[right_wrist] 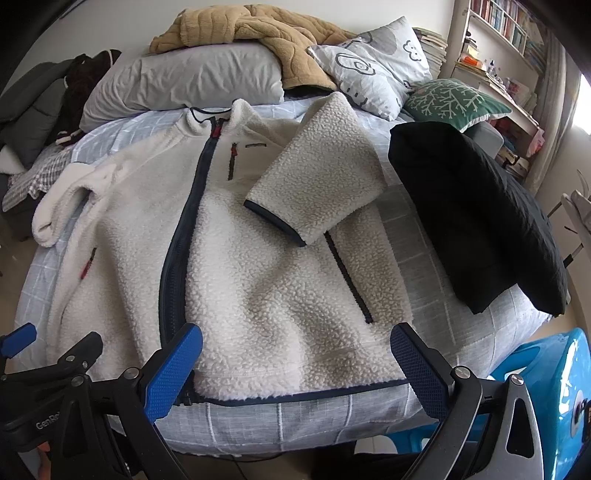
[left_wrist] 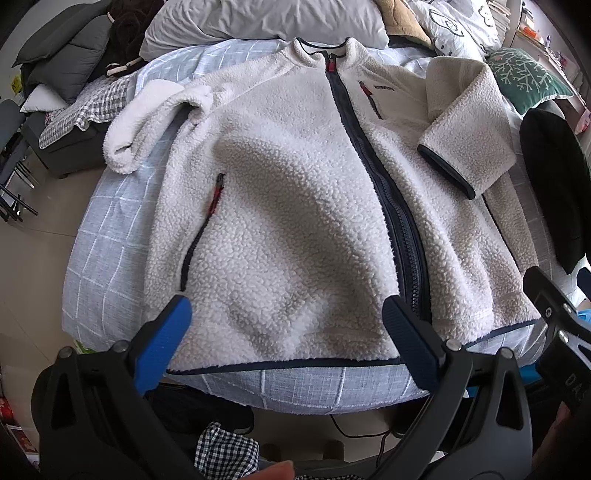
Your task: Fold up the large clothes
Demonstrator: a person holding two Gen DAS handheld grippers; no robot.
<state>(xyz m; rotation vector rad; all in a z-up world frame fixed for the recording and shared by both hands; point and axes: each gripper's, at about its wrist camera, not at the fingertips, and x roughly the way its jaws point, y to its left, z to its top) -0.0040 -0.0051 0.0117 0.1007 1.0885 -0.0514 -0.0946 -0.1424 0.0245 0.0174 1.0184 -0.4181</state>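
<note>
A cream fleece jacket (left_wrist: 295,206) with a navy zip lies face up on the bed, collar at the far end; it also shows in the right wrist view (right_wrist: 258,266). One sleeve (left_wrist: 465,122) is folded across the chest, and shows in the right wrist view (right_wrist: 317,177). The other sleeve (left_wrist: 147,125) lies bunched at the left. My left gripper (left_wrist: 284,332) is open and empty over the hem. My right gripper (right_wrist: 295,354) is open and empty over the hem, right of the zip.
The bed (right_wrist: 295,417) has a pale blue checked sheet. A folded black garment (right_wrist: 480,221) lies on its right side. Pillows (right_wrist: 184,81) and a tan blanket (right_wrist: 251,29) are piled at the head. A blue stool (right_wrist: 546,391) stands at the right.
</note>
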